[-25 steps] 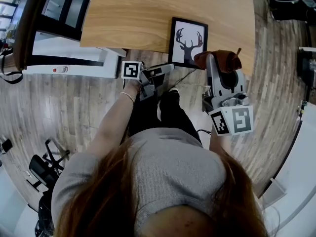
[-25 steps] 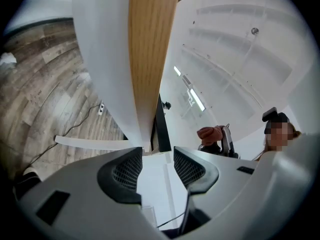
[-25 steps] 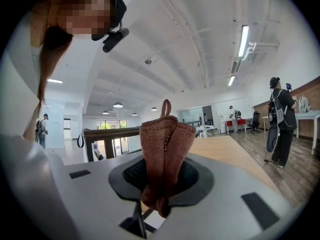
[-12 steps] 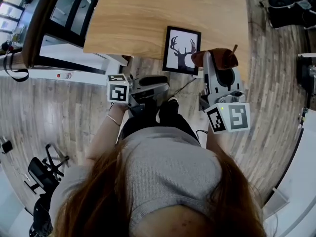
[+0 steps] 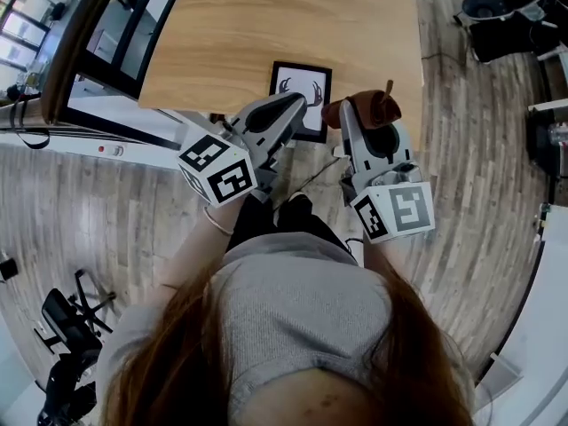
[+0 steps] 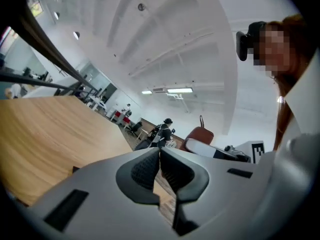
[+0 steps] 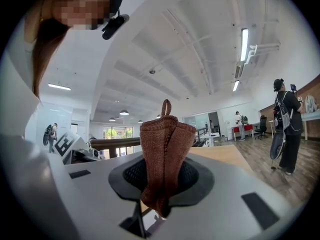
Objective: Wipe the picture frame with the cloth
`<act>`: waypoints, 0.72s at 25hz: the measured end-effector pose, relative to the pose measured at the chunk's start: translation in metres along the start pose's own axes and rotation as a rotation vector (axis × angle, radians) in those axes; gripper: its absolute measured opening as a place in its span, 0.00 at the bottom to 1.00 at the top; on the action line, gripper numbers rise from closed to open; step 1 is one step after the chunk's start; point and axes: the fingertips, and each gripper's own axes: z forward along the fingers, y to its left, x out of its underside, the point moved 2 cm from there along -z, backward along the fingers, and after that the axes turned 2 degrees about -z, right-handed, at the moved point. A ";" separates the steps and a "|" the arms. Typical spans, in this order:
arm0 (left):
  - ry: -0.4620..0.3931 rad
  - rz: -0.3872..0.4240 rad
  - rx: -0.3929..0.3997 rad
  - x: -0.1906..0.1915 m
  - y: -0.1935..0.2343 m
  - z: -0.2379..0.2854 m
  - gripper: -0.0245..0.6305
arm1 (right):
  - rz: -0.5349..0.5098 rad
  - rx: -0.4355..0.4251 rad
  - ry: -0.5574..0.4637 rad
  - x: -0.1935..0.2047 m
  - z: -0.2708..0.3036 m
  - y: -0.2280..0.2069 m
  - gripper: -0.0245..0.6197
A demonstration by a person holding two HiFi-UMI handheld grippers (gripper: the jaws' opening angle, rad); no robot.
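A black picture frame [image 5: 307, 82] with a deer print lies near the front edge of the wooden table [image 5: 266, 25]. My left gripper [image 5: 296, 103] is held level over the frame's near left part. Its jaws have just been closing, and in the left gripper view the gripper [image 6: 160, 156] has its pads together with nothing between them. My right gripper [image 5: 353, 119] is just right of the frame, shut on a folded brown knitted cloth [image 5: 368, 106]. In the right gripper view the cloth [image 7: 165, 144] stands up out of the gripper [image 7: 161, 180], its hanging loop on top.
The person stands at the table's front edge, shoes [image 5: 297, 204] on the plank floor. A white ledge with a glass partition [image 5: 106, 87] runs along the left. A black wheeled stand [image 5: 71, 318] is at lower left and dark equipment [image 5: 497, 7] at upper right.
The left gripper has risen from below the table edge to over the frame, has rolled, and its jaws have closed empty. The right gripper with the cloth has shifted a little.
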 end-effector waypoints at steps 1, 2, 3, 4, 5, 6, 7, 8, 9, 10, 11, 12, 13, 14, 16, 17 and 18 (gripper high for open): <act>-0.017 0.025 -0.033 -0.001 -0.003 0.004 0.05 | -0.005 -0.013 0.000 0.000 -0.003 0.000 0.19; -0.028 0.056 -0.064 -0.002 -0.006 0.007 0.05 | -0.013 -0.024 0.000 0.000 -0.006 0.000 0.19; -0.039 0.087 -0.096 -0.003 -0.009 0.010 0.05 | -0.021 -0.035 0.001 0.000 -0.008 0.000 0.19; -0.052 0.114 -0.128 -0.003 -0.010 0.012 0.05 | -0.029 -0.045 0.001 0.000 -0.009 -0.001 0.19; -0.068 0.137 -0.158 -0.004 -0.011 0.014 0.05 | -0.035 -0.055 -0.001 0.000 -0.010 -0.002 0.19; -0.083 0.157 -0.184 -0.006 -0.012 0.016 0.05 | -0.039 -0.064 -0.004 0.000 -0.010 -0.003 0.19; -0.095 0.178 -0.208 -0.006 -0.012 0.017 0.05 | -0.039 -0.071 -0.008 0.001 -0.010 -0.004 0.19; -0.100 0.202 -0.231 -0.006 -0.014 0.016 0.05 | -0.036 -0.076 -0.009 0.002 -0.012 -0.004 0.19; -0.098 0.227 -0.253 -0.004 -0.015 0.015 0.05 | -0.032 -0.079 -0.008 0.004 -0.015 -0.004 0.19; -0.092 0.253 -0.276 -0.002 -0.017 0.012 0.05 | -0.028 -0.081 -0.006 0.006 -0.018 -0.002 0.19; -0.086 0.281 -0.297 0.000 -0.018 0.010 0.05 | -0.027 -0.082 -0.005 0.007 -0.021 0.000 0.19; -0.084 0.309 -0.319 0.000 -0.019 0.007 0.05 | -0.029 -0.082 -0.004 0.008 -0.023 0.002 0.19; -0.084 0.338 -0.339 0.000 -0.020 0.004 0.05 | -0.034 -0.082 -0.004 0.008 -0.025 0.005 0.19; -0.085 0.361 -0.354 0.000 -0.021 0.002 0.05 | -0.040 -0.080 -0.006 0.007 -0.027 0.008 0.19; -0.088 0.386 -0.366 -0.001 -0.024 -0.004 0.05 | -0.048 -0.074 -0.010 0.005 -0.033 0.016 0.19; -0.091 0.393 -0.368 -0.001 -0.027 -0.007 0.05 | -0.050 -0.070 -0.013 0.003 -0.036 0.020 0.19; -0.094 0.399 -0.369 -0.002 -0.030 -0.011 0.05 | -0.053 -0.064 -0.015 0.002 -0.041 0.024 0.19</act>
